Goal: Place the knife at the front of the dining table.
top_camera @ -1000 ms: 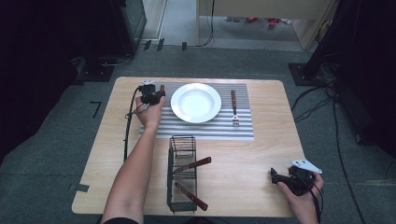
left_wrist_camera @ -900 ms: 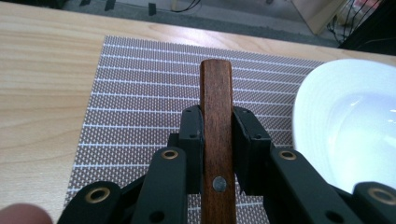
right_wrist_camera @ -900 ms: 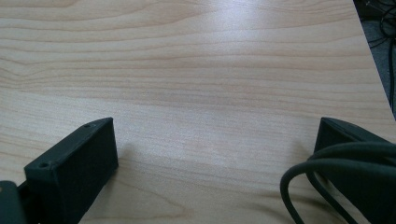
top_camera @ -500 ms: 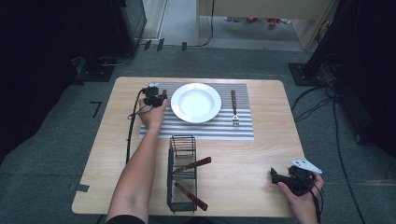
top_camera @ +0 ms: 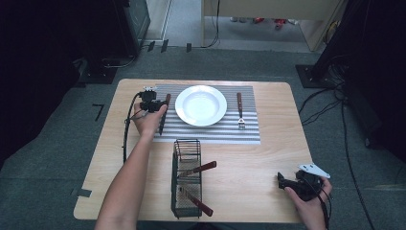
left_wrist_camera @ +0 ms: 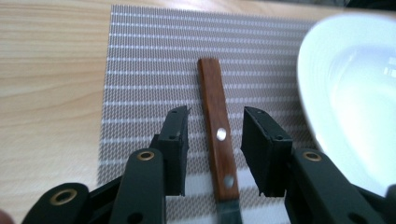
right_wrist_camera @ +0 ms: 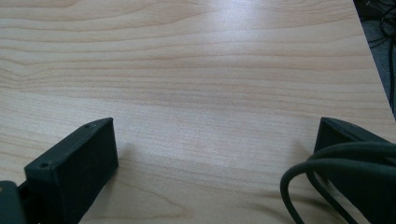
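Lying on the striped mat point(top_camera: 206, 132), just left of the white plate point(top_camera: 201, 105), a wood-handled knife point(top_camera: 164, 112) is seen from the high view. The left gripper point(top_camera: 154, 106) is held over the knife's far end. In the left gripper view the brown handle point(left_wrist_camera: 216, 126) is framed between the two black jaws, which have just been opening; a gap is left on each side and the pads are not pressed on the wood. The plate's rim point(left_wrist_camera: 317, 126) is seen close by at the right of that view.

A fork point(top_camera: 240, 111) is laid on the mat right of the plate. Nearer the person, a wire basket point(top_camera: 186, 178) stands on the table point(top_camera: 268, 158) with two more wood-handled utensils in it. The right gripper point(top_camera: 285, 181) is held low at the table's near right corner, well apart from the mat; its jaws are spread wide over bare wood, with nothing between them.
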Tool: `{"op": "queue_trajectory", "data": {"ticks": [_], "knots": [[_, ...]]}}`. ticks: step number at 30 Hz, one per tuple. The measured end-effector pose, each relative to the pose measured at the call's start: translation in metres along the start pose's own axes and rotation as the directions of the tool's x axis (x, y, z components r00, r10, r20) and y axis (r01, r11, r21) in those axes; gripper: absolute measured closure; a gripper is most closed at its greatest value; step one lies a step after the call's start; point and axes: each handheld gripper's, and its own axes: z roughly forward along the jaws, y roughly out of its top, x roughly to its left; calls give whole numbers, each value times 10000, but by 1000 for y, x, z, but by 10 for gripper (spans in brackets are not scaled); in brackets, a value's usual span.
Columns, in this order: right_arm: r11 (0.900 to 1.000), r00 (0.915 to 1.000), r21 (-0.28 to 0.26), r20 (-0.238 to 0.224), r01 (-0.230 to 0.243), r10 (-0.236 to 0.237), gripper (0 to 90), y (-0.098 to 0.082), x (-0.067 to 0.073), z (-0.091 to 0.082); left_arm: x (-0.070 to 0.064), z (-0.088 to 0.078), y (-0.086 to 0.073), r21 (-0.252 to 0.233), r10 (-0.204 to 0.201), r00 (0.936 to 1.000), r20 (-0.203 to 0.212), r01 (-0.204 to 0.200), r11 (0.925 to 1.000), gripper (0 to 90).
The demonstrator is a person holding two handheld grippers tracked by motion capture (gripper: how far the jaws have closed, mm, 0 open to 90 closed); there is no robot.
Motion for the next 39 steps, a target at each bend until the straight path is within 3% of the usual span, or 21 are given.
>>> {"op": "queue_trajectory", "data": {"ticks": [2,4,8,12,16,25,39], "knots": [[10000,10000,0,1,1,-1,0,0,0,0,-3,1,-2,308,194,9998,-1,-194,9993,649],[10000,10000,0,3,3,-3,0,0,0,0,-8,5,-3,520,-27,10000,75,23,9986,688],[10000,10000,-1,5,5,-5,0,0,0,0,-13,11,-4,612,-14,9991,-432,40,9981,766],[10000,10000,-4,3,6,-6,0,0,0,0,-10,13,-2,509,-530,9978,-404,550,9972,777],[10000,10000,-3,-3,-1,1,0,0,0,0,-3,14,1,394,-1325,9902,-437,1342,9902,779],[10000,10000,-2,3,1,-1,0,0,0,0,3,17,4,173,-1935,9790,-640,1950,9807,778],[10000,10000,-6,-1,-4,4,0,0,0,0,-1,23,9,251,-2015,9777,-600,2033,9788,777]]}}
